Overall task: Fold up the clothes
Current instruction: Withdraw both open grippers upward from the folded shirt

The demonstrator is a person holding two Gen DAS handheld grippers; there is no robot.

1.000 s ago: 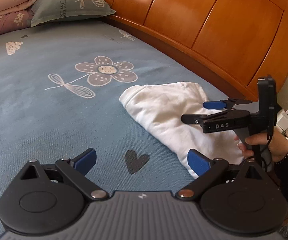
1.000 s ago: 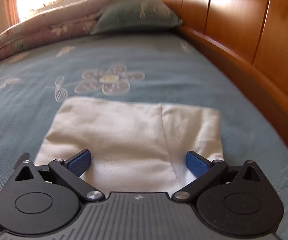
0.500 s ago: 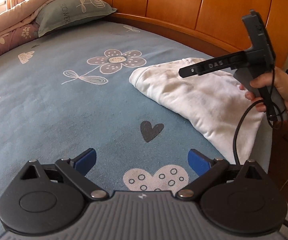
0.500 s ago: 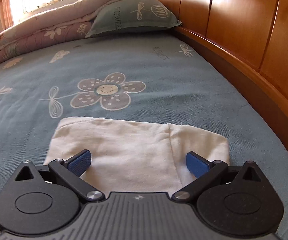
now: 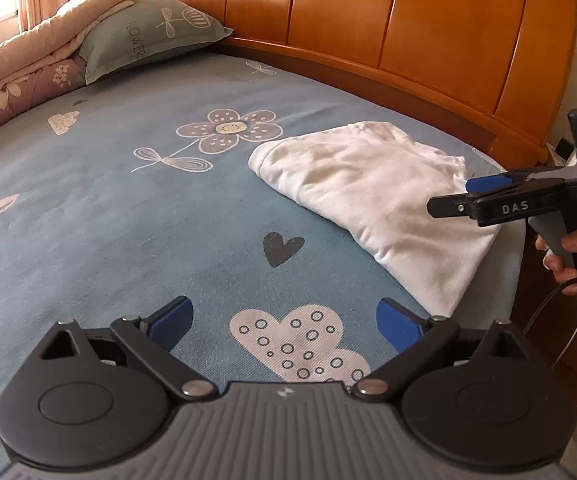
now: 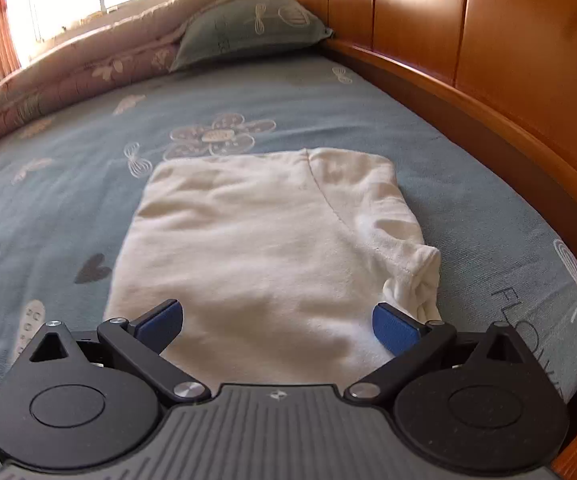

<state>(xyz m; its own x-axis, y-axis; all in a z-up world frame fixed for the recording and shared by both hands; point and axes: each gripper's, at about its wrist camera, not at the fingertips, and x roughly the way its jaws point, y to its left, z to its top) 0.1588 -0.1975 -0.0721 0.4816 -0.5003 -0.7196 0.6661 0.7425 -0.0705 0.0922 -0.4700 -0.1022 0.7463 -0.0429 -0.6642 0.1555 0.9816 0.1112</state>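
Left gripper [image 5: 284, 322] is hovering over bare sheet [image 5: 88, 240], jaws spread, holding nothing; it is now sitting further back from the shirt [image 5: 372, 192] than half a second ago; right gripper [image 6: 274, 324] is dipping back low over the shirt's near edge, jaws released and empty, after riding higher a moment earlier; the shirt is lying folded into a compact rectangle on the sheet, beside the headboard [image 5: 408, 32], a sleeve end bunching at its near right corner [image 6: 416, 284]; judgement: folding looks essentially complete, perhaps a last tidy of that corner; pillow [image 5: 148, 36] well beyond the shirt.
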